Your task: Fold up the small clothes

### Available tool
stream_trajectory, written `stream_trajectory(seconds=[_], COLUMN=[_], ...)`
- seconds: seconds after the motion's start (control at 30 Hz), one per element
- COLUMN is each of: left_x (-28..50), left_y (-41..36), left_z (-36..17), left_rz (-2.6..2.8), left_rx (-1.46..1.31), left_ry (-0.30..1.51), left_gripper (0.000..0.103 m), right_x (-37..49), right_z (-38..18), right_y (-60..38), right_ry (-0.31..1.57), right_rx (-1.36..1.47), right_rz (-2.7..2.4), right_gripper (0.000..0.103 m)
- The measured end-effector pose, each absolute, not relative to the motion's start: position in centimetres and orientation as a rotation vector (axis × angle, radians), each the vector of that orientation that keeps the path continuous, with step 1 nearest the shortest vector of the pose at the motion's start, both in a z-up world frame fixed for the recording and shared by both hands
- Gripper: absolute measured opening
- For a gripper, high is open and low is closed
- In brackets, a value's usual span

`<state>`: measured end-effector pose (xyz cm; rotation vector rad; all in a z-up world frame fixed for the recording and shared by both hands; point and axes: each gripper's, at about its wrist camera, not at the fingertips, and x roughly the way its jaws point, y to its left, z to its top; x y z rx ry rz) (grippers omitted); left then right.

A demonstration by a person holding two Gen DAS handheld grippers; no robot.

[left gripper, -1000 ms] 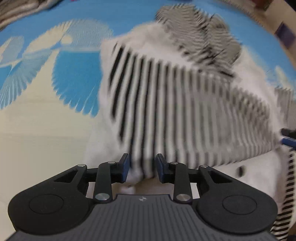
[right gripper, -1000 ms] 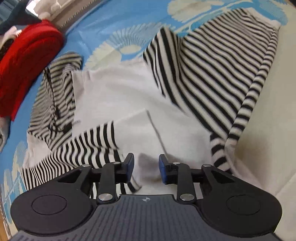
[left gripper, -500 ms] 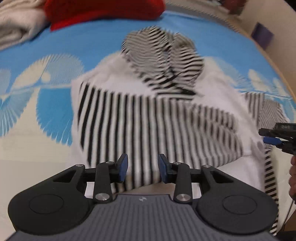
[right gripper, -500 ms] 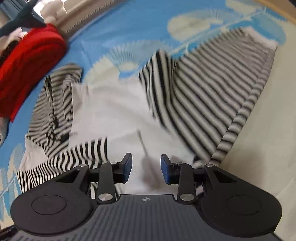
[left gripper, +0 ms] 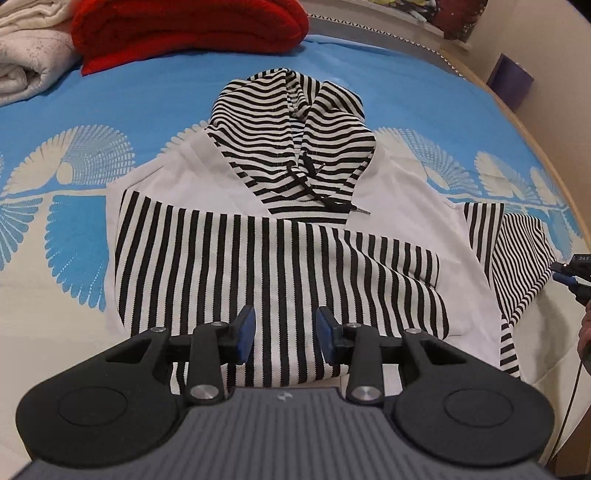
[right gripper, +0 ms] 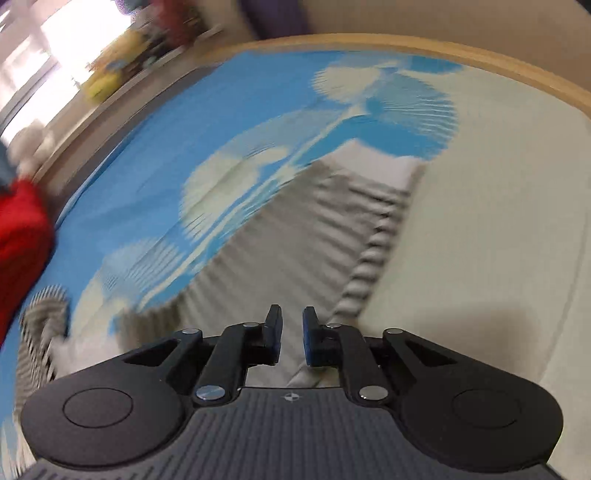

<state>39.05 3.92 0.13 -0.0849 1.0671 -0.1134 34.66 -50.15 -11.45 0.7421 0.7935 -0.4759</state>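
On the bed (left gripper: 147, 92), the striped hoodie (left gripper: 280, 236) is lying mid-bed, one sleeve now folded across. The left hand-held gripper (left gripper: 286, 334) is hovering open and empty; the right hand-held gripper (right gripper: 291, 339), closing on nothing, is swinging toward the unfolded sleeve (right gripper: 314, 229).

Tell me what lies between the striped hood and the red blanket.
Only bare blue bedsheet separates the hood from the red blanket, seen in the left wrist view.

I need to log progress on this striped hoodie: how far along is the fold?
Done: one sleeve lies folded across the hoodie. In hand: nothing; the left gripper hovers open, and the right gripper, jaws closing on nothing, is over the other sleeve, spread on the bedspread. Left: fold that sleeve, hood and body.
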Motion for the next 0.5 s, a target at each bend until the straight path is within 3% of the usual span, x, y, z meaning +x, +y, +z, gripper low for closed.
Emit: stream_trajectory(seconds=[0.1, 0.33, 0.47, 0.5], left_x=[39.2, 39.3, 39.3, 39.3], left_y=[4.2, 5.1, 5.3, 5.3], left_z=[-0.1, -0.5, -0.5, -0.5], left_rz=[-0.107, -0.082, -0.079, -0.079], left_rx=[-0.082, -0.069, -0.066, -0.067], left_ry=[1.069, 1.076, 1.075, 1.074], left_gripper=[0.04, 0.04, 0.04, 0.04], right_x=[34.7, 35.7, 35.9, 35.8], right_z=[-13.4, -16.8, -17.3, -17.3], right_y=[-52.8, -55.8, -56.5, -56.7], right_ry=[0.763, 0.709, 0.667, 0.662], right_rx=[0.816, 0.886, 0.925, 0.942], right_rz=[-0.505, -0.567, -0.546, -0.546], right_gripper=[0.037, 0.039, 0.033, 0.018])
